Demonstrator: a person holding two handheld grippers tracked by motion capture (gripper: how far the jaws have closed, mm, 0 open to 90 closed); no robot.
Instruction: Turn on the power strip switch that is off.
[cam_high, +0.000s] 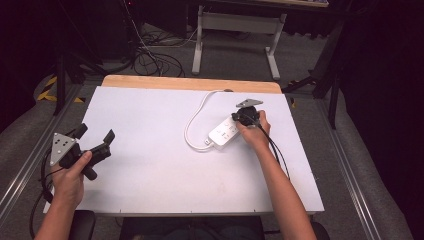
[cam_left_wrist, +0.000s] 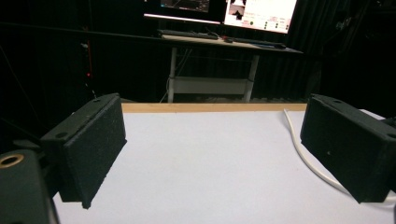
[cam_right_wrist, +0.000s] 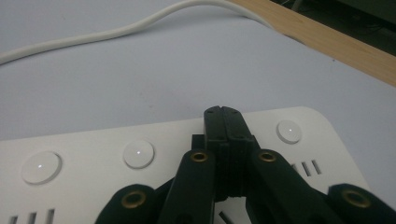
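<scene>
A white power strip (cam_high: 224, 132) lies right of the middle of the white table (cam_high: 150, 165), and its white cable (cam_high: 192, 122) loops off to the back. My right gripper (cam_high: 246, 118) is shut and points down at the strip's right end. In the right gripper view the closed tips (cam_right_wrist: 223, 113) rest against the strip (cam_right_wrist: 93, 149) between two round white buttons (cam_right_wrist: 138, 154) (cam_right_wrist: 289, 131); nothing shows between the jaws. My left gripper (cam_high: 95, 134) is held open at the table's left edge. Its pads (cam_left_wrist: 95, 144) stand wide apart over bare table, with the cable (cam_left_wrist: 306, 156) beside the right pad.
A wooden strip (cam_high: 190, 82) runs along the table's far edge. Beyond it stand a desk with white legs (cam_high: 272, 55) and tangled floor cables (cam_high: 150, 60). Lit monitors (cam_left_wrist: 259, 14) sit on that desk. Metal rails (cam_high: 22, 170) flank the table.
</scene>
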